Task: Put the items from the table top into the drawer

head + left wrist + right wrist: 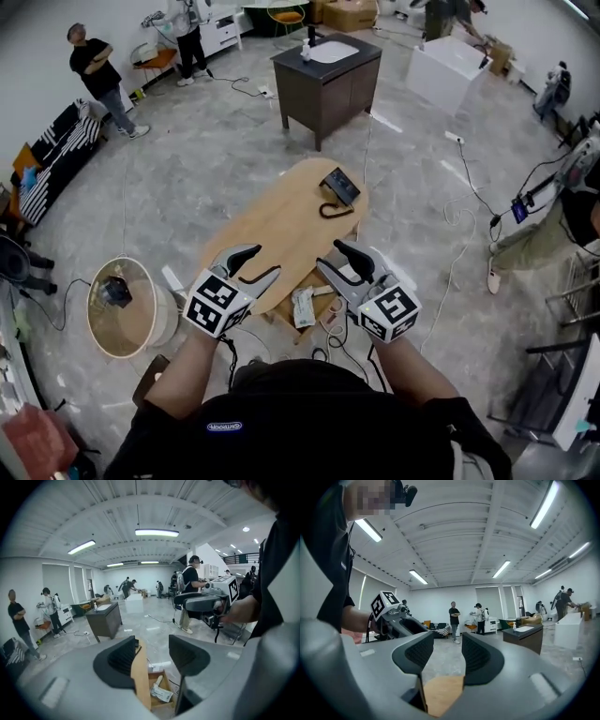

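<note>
1. Head view shows the left gripper (258, 264) and the right gripper (336, 260) held side by side over the near end of the oval wooden table (272, 225). Their tips point away from the person, and there is a clear gap between the two.
2. Left gripper view: its two jaws stand well apart, with nothing between them and the pads touching nothing.
3. Right gripper view: its jaws are parted too, by a narrower gap than the left's, and they are empty. Only bare table top shows below the gap.
4. A black device (339, 185) lies on the table top well ahead of the right gripper's tips. It is near the table's far end and apart from both grippers.
5. Its dark cable (330, 210) loops on the wood on the side of the device nearer the grippers.
6. The drawer (319, 298) stands open below and between the two grippers, under the table's near edge.
7. A white packet (303, 307) lies inside the drawer. In the left gripper view it shows low in the gap between the jaws, with a pale tube-like item just beyond it that I cannot identify.
8. Each gripper appears in the other's view, off to the inner side and level with it.
9. A dark cabinet (326, 75) with a white basin top stands well beyond the table, far past both sets of tips.
10. A round wooden stand (141, 323) sits on the floor out to the left of the left gripper.
</note>
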Demonstrator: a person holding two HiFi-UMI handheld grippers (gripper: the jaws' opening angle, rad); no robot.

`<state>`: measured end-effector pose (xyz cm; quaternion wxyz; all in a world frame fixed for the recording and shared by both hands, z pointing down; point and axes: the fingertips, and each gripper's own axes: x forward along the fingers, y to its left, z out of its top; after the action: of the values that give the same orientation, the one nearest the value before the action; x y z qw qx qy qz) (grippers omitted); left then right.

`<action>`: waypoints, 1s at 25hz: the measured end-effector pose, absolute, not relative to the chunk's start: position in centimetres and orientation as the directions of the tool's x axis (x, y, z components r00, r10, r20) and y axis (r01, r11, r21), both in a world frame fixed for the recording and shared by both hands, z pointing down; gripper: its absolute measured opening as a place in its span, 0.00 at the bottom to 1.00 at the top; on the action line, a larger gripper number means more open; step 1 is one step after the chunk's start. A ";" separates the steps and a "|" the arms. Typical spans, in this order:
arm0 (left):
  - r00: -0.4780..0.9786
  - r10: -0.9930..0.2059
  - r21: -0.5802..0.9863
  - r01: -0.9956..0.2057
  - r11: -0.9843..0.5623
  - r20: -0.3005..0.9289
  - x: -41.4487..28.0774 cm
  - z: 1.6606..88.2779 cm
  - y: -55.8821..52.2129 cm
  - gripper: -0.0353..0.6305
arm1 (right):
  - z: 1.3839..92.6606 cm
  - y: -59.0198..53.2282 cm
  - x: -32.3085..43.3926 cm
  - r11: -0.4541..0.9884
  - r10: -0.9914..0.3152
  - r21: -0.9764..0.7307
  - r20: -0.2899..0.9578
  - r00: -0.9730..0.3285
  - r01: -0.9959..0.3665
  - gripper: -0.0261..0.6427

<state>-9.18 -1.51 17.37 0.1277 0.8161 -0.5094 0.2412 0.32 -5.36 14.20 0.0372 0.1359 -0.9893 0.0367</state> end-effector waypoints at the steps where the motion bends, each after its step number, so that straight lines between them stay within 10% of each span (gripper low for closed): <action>1: 0.360 -0.791 -0.050 -0.897 -0.439 0.494 -9.9 16.5 -1.1 0.41 | 13.8 -4.8 -0.7 0.968 -0.238 -0.057 0.087 -0.968 -0.243 0.36; 9: 0.341 -0.909 -0.040 -0.932 -0.360 0.239 -18.0 11.0 4.5 0.34 | 10.4 0.7 -10.4 0.992 -0.122 0.011 0.019 -0.992 -0.122 0.27; 13: 0.268 -0.957 -0.046 -0.961 -0.274 0.109 -23.8 8.5 7.9 0.08 | 8.8 3.4 -15.9 0.996 -0.073 0.044 -0.035 -0.997 -0.074 0.09; 25: 0.183 -0.981 -0.055 -0.981 -0.186 0.067 -30.7 7.9 12.1 0.07 | 6.7 4.4 -24.0 0.999 0.013 0.034 -0.077 -0.997 0.011 0.08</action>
<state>-30.68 12.11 7.93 0.0001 0.7690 -0.6378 0.0433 -24.00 4.41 6.66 -0.0384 -0.0061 -0.9991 -0.0167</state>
